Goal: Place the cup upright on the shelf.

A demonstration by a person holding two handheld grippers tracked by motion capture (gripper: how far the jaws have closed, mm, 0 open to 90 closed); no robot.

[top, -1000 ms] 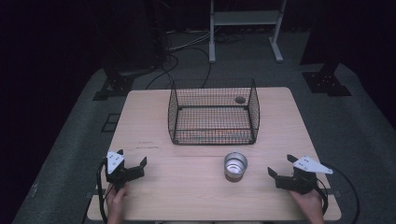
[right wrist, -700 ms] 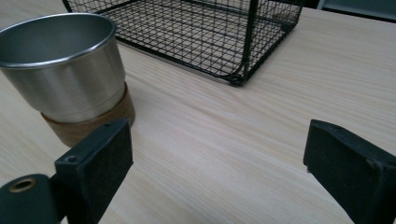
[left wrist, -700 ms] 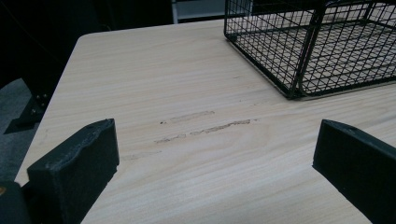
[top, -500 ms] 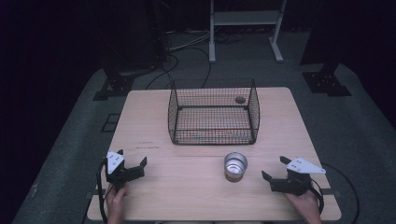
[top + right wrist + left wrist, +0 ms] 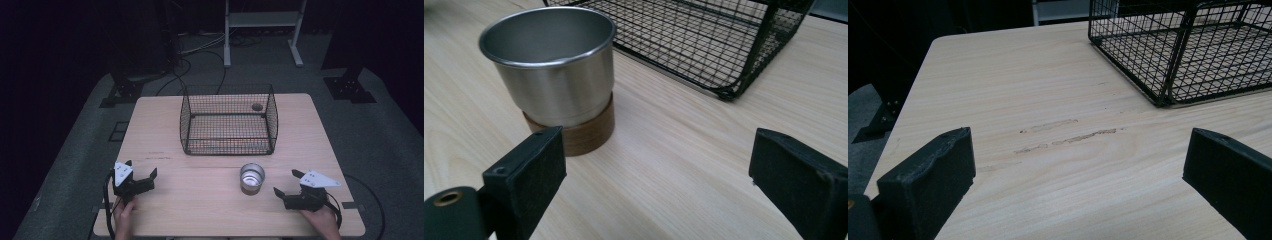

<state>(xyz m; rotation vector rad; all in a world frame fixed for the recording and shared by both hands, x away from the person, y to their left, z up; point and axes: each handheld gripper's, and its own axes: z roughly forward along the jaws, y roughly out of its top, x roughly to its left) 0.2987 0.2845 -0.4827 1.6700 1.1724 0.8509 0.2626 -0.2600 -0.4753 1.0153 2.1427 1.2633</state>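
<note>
Tabletop (image 5: 165, 125) of pale wood is seen from above at the centre of the frame, surrounded by dark floor. A black wire basket (image 5: 228, 119) stands on its upper middle, open at the top. Just below the basket's lower right corner, a small metal cup (image 5: 251, 178) stands upright, well apart from the basket. At the lower left of the high view, the left gripper (image 5: 141, 178) is held by a hand (image 5: 123, 216) near the tabletop's edge, its fingers (image 5: 930, 177) spread wide over bare wood with nothing between them; in the left gripper view a few faint scuff marks (image 5: 1068, 136) are seen on the wood ahead, and the basket's corner fills the upper right. At the lower right of the high view, the right gripper (image 5: 286, 183) is held by the other hand (image 5: 321, 222), near the cup and to its right, not touching it. Its fingers (image 5: 526, 172) are likewise spread wide and empty. In the right gripper view the cup is seen at the upper left, resting on a round wooden base (image 5: 586, 134), just beyond the left finger, with the basket behind it.
</note>
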